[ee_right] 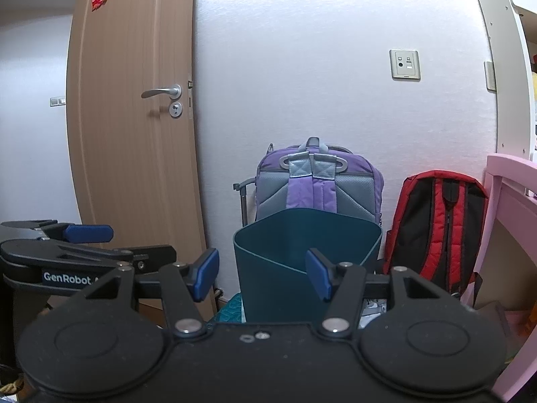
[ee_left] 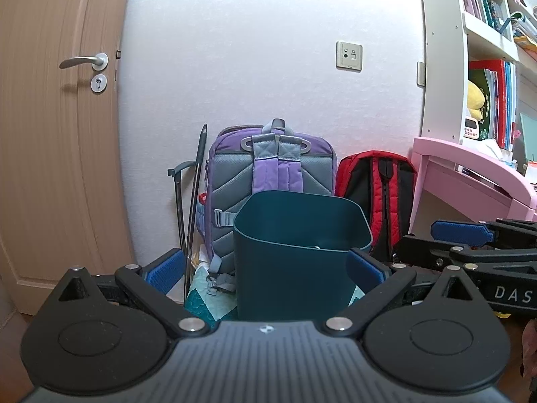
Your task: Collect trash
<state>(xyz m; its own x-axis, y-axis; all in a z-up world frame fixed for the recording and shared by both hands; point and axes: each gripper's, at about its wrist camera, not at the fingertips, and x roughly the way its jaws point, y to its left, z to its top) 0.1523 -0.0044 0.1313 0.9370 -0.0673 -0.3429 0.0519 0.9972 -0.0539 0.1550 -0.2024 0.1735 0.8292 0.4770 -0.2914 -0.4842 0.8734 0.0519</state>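
A dark teal trash bin (ee_left: 295,255) stands upright on the floor against the wall, in front of a purple backpack; it also shows in the right wrist view (ee_right: 295,268). A small white scrap shows just inside its rim. My left gripper (ee_left: 265,270) is open and empty, its blue pads either side of the bin, short of it. My right gripper (ee_right: 261,275) is open and empty, also facing the bin. The right gripper appears at the right of the left wrist view (ee_left: 463,235); the left gripper appears at the left of the right wrist view (ee_right: 87,233).
A purple and grey backpack (ee_left: 268,168) and a red and black backpack (ee_left: 379,198) lean on the wall behind the bin. A wooden door (ee_left: 57,134) is at the left. A pink desk (ee_left: 470,178) with white shelves stands at the right. Metal poles (ee_left: 191,208) lean beside the purple backpack.
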